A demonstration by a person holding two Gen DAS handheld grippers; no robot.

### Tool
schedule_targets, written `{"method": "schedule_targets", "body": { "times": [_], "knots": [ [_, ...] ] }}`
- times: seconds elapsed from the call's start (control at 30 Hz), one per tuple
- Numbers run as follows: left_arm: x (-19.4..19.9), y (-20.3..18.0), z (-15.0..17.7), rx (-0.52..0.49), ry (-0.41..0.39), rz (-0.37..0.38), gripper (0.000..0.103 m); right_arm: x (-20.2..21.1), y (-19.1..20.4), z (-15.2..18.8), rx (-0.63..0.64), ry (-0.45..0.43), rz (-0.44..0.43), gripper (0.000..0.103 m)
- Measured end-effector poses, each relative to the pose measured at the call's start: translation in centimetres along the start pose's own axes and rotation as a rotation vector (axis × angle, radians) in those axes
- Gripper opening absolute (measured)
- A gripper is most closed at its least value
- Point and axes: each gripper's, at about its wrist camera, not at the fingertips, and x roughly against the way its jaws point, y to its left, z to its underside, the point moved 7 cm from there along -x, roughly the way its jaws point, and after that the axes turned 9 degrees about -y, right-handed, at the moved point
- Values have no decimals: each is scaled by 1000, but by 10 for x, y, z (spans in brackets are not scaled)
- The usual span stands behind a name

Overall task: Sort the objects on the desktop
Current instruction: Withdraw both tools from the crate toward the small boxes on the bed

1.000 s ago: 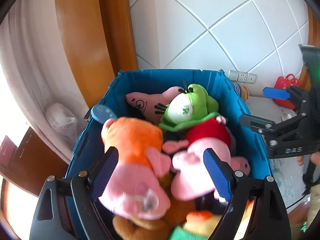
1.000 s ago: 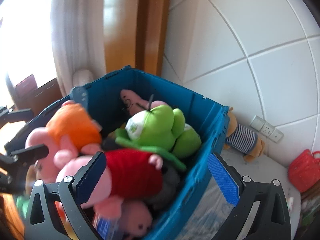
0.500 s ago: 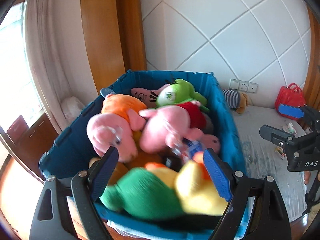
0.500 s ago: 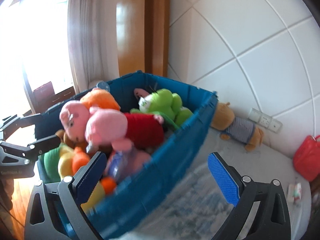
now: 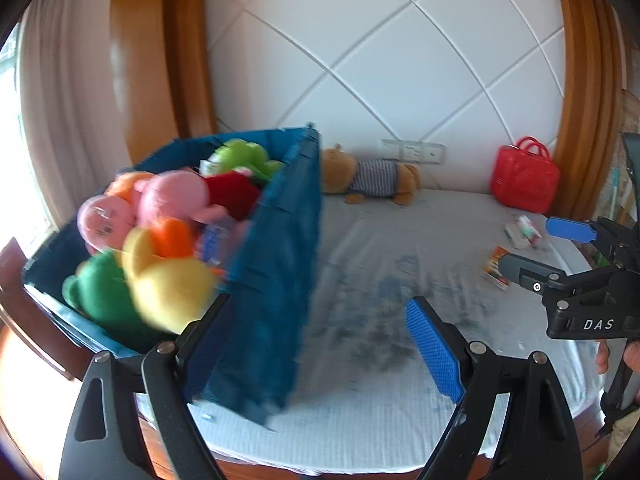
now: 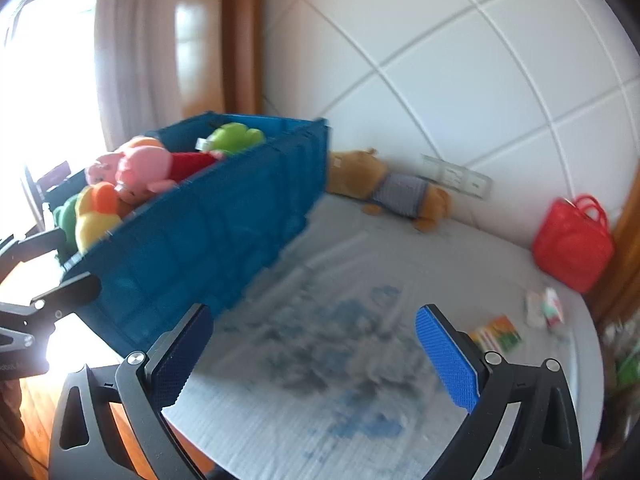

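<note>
Both the left hand-held gripper (image 5: pixel 316 344) and the right hand-held gripper (image 6: pixel 314 354) gape empty over the worktop (image 5: pixel 400 412), where the brown plush bear (image 5: pixel 370 176) beside the blue bin (image 5: pixel 276 264) looks light and squashy, best pinched at its striped middle.

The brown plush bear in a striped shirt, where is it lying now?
The brown plush bear in a striped shirt lies on the table's white cloth against the white tiled wall, just right of the blue plastic bin, below the wall sockets.
</note>
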Motion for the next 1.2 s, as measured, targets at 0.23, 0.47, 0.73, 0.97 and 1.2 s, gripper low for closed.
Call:
{"method": "schedule_targets", "body": {
  "times": [0.23,0.47,0.73,0.97,1.2],
  "knots": [
    [-21,-55,8,-39,31,53,87,17,-57,27,-62,25,84,102],
    [-65,-112,0,-84,55,156,87,14,-127,50,-176,53,188,102],
    [-114,-179,-8,-136,87,273,87,9,-218,67,-285,91,318,102],
    [-158,-252,-2,-174,157,366,87,16,-294,90,-387,119,421,102],
    [-193,-328,10,-153,224,385,87,1,-368,106,-385,160,410,102]
  ]
}}
